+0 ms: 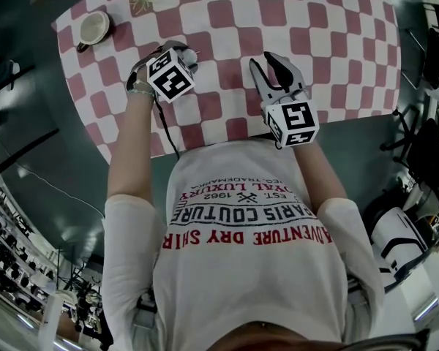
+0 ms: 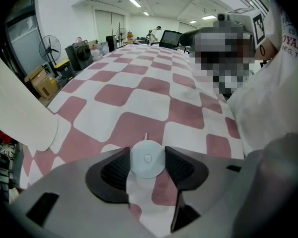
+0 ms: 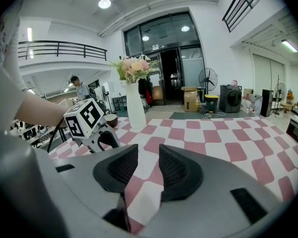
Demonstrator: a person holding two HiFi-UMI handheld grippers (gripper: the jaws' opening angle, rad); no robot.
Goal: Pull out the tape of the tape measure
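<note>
**A:** Tape measure (image 2: pixel 147 158): where is it?

**B:** It's a small white disc lying on the checked table (image 1: pixel 336 42), toward the near edge. My left gripper (image 2: pixel 147 156) pinches it, both pads against its rim.

**A:** Which step is that?

**B:** Securing the case, I think. Next my right gripper (image 3: pixel 148 165), jaws apart with nothing between them, must catch the tab.

**A:** Can you see the tab?

**B:** Barely. It's a thin sliver at the disc's far side. In the head view, the left gripper hides the disc.
</note>
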